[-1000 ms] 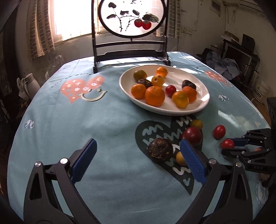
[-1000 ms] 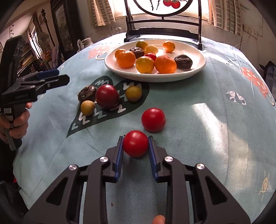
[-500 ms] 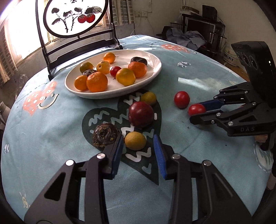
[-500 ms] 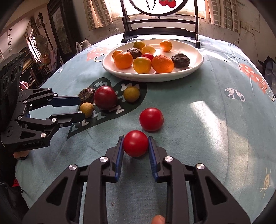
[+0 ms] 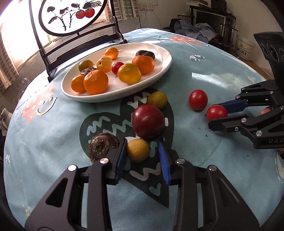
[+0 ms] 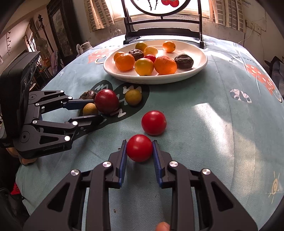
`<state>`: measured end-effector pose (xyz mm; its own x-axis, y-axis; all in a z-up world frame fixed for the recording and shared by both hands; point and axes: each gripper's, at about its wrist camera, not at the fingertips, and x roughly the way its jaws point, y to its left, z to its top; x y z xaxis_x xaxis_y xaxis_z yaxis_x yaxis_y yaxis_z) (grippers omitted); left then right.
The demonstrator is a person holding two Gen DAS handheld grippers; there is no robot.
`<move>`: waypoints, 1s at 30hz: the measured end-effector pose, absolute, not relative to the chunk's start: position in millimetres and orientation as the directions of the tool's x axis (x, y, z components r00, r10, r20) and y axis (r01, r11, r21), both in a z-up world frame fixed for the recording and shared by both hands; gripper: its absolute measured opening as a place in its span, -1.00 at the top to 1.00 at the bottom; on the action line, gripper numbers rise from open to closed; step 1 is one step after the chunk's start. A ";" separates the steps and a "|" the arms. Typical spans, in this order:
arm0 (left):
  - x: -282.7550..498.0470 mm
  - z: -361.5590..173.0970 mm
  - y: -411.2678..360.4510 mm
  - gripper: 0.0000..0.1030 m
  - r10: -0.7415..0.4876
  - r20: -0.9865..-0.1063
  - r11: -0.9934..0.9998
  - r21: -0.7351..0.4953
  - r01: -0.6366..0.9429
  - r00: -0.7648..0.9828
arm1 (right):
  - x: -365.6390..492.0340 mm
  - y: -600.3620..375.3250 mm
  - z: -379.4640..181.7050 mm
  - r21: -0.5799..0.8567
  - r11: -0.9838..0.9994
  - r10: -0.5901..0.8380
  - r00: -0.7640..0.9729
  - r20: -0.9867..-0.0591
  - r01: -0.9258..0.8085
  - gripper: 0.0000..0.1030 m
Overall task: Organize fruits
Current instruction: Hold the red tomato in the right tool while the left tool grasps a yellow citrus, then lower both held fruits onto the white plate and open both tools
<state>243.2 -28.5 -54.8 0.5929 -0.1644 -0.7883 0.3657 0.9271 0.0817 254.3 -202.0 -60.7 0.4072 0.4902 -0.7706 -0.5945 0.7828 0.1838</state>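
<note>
A white plate [image 5: 159, 71] holds several oranges, yellow fruits and dark fruits; it also shows in the right wrist view [image 6: 200, 65]. My left gripper [image 5: 142, 154] is open around a small yellow fruit [image 5: 137, 150] on the cloth, the left pad touching it, a gap on the right. A dark red plum [image 5: 148, 120] and a wrinkled dark fruit [image 5: 102, 145] lie beside it. My right gripper [image 6: 139, 148] is shut on a red tomato [image 6: 139, 147] on the table. A second red tomato [image 6: 153, 122] lies just ahead.
A yellow-green fruit [image 5: 157, 99] lies near the plate. A black stand with a round painted panel [image 5: 71, 16] rises behind the plate. The round table has a light blue cloth [image 6: 221, 124]; furniture and clutter surround it.
My left gripper has swung right to the small yellow fruit, and its jaws have narrowed around it. My right gripper has stayed shut on the tomato.
</note>
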 end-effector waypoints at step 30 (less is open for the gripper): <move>363.9 -0.4 25.0 0.52 -0.137 -0.683 0.986 -0.165 0.031 0.718 | 381.4 -189.0 -24.1 0.365 0.829 0.560 0.628 -0.540 -0.425 0.44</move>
<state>363.9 25.0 -0.4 0.7177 -0.1373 -0.6827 0.0313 0.9857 -0.1653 381.4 -189.0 -24.1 0.6281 0.5600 -0.5403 -0.4248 0.8285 0.3648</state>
